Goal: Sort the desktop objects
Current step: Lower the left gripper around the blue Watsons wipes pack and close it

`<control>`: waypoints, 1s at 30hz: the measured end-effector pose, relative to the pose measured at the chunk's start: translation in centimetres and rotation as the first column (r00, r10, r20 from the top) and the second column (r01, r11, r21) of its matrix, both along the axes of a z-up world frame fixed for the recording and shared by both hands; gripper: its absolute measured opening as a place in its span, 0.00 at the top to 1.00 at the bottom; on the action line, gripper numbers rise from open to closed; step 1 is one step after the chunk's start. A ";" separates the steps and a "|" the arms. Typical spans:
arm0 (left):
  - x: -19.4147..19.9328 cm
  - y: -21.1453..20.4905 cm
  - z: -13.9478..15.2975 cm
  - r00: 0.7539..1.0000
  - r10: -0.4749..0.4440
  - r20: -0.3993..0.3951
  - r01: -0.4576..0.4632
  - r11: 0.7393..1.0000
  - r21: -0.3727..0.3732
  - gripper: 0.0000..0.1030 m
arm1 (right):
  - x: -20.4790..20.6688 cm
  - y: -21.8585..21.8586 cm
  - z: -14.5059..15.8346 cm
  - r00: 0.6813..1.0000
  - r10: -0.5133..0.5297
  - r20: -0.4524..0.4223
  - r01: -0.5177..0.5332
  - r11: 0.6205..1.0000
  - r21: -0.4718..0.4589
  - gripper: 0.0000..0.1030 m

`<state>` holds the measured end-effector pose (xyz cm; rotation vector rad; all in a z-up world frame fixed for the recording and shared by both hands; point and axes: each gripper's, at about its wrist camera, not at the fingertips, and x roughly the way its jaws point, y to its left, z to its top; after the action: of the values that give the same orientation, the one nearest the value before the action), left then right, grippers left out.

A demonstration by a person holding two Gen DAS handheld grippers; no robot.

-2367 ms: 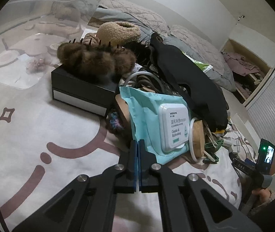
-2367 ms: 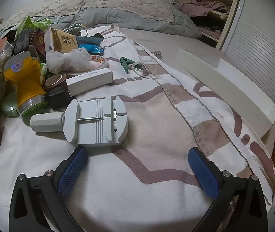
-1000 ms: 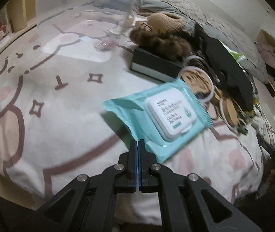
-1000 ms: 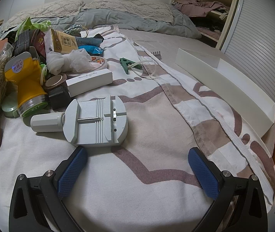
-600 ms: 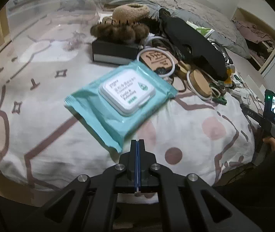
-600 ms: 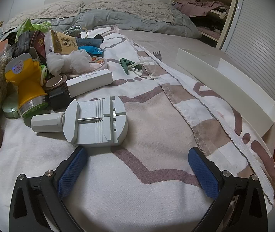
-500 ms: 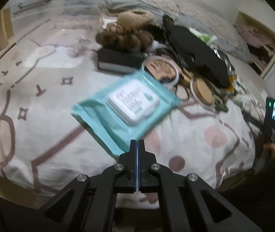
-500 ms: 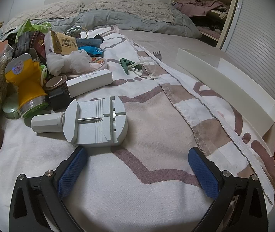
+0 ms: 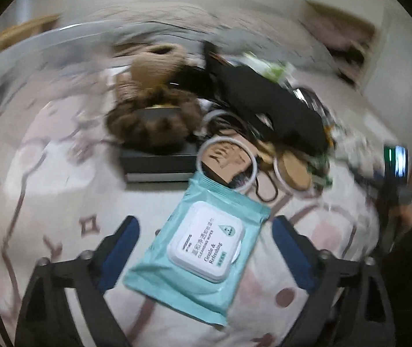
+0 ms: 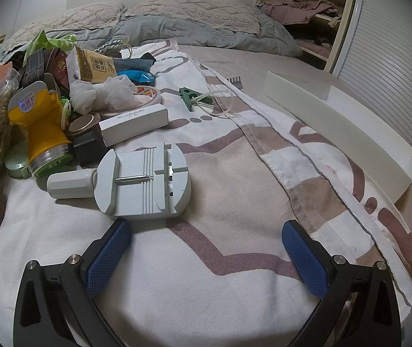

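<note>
On the bed, over a white cloth printed with brown cartoon lines (image 9: 47,190), the clutter lies in a heap, and the largest piece nearest the left gripper (image 9: 204,238) is a teal soft-pack of wet wipes with a white rigid flip lid (image 9: 203,245). The pack lies flat on the cloth between the two blue pads, which have just been opening and now stand wide, touching nothing; the view is smeared with motion. Its far corner overlaps a white ring holding a brown cardboard disc (image 9: 227,163), and beyond that sit a flat black box (image 9: 159,164) under a brown furry piece (image 9: 154,118). The pack looks soft and pliable, moderately heavy with damp sheets, its film probably slick; a pinch on the thin sealed edge would likely let it sag and swing, so a grip across the lidded middle seems steadier. In the right wrist view the right gripper (image 10: 206,257) hangs wide apart and empty over bare cloth, just short of a pale grey round tool block with a stubby handle (image 10: 142,185), a white matchstick box (image 10: 135,124) and a yellow lamp-like item (image 10: 41,127) behind it.
</note>
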<state>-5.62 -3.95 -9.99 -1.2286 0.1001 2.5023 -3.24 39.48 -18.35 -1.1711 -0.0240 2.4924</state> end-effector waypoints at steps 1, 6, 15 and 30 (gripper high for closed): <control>-0.1 0.5 -0.3 0.999 -0.050 -0.016 0.049 0.998 -0.046 0.07 | 0.1 0.0 0.0 1.000 0.000 0.000 0.000 1.000 -0.001 0.00; 0.1 1.7 -2.3 0.982 -0.178 -0.057 0.167 0.972 -0.165 0.07 | 0.4 0.2 0.1 1.000 0.000 -0.002 0.000 1.000 0.000 0.00; 0.5 1.8 -6.0 0.974 -0.223 -0.026 0.214 0.957 -0.196 0.07 | 0.2 -0.1 0.1 1.000 0.000 -0.010 0.000 1.000 0.001 0.00; 1.1 1.5 -7.0 0.990 -0.121 0.072 0.125 0.991 -0.055 0.03 | 0.1 0.3 0.6 1.000 0.006 -0.006 -0.006 0.999 -0.047 0.00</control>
<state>-4.53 -2.45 -16.99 -1.2892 0.2280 2.3653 -3.12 39.79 -17.78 -1.1839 0.0334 2.5149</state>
